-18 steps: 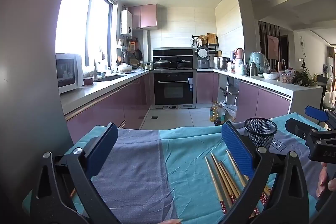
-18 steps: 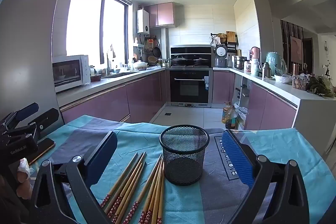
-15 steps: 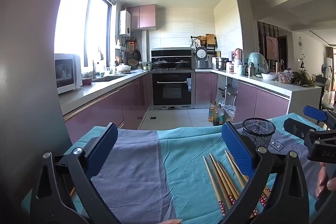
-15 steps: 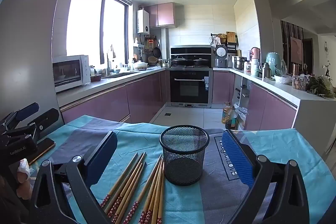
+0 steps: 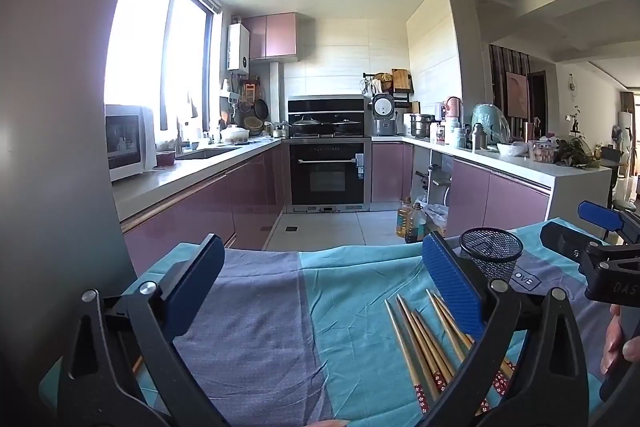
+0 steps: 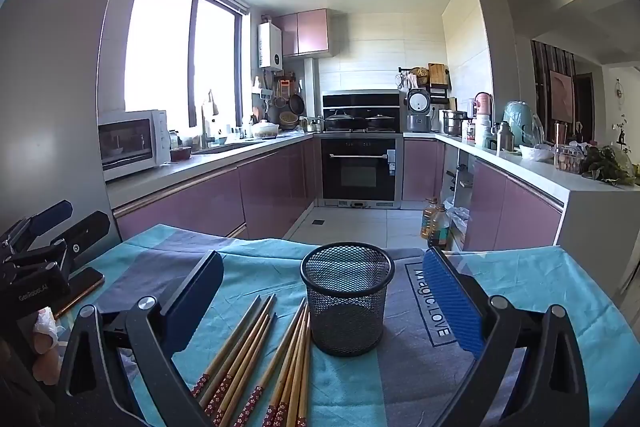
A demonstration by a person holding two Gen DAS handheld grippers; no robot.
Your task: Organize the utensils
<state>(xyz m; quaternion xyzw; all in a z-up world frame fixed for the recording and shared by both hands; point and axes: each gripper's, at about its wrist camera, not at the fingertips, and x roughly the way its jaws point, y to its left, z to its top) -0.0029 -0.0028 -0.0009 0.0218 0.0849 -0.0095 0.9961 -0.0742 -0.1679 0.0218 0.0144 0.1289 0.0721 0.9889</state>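
Several wooden chopsticks point(image 6: 256, 355) with red patterned ends lie in two loose bunches on the teal and grey tablecloth point(image 6: 520, 287). Just right of them stands a black mesh cup point(image 6: 346, 303), upright and empty. My right gripper point(image 6: 320, 291) hovers over them, open, with nothing between its fingers. The left gripper point(image 5: 320, 279) is open too, over bare cloth left of the chopsticks point(image 5: 424, 339). The mesh cup point(image 5: 491, 259) shows behind its right finger. Each gripper appears at the edge of the other's view.
A dark phone point(image 6: 78, 293) lies on the cloth at the left, beside the left gripper. A hand point(image 5: 618, 339) shows at the right edge. Beyond the table's far edge is a kitchen with purple cabinets, an oven point(image 6: 360, 171) and oil bottles point(image 6: 434, 223) on the floor.
The left gripper has drifted slightly, so the mesh cup and chopsticks sit a little lower and further left in its view. The right gripper's view is unchanged.
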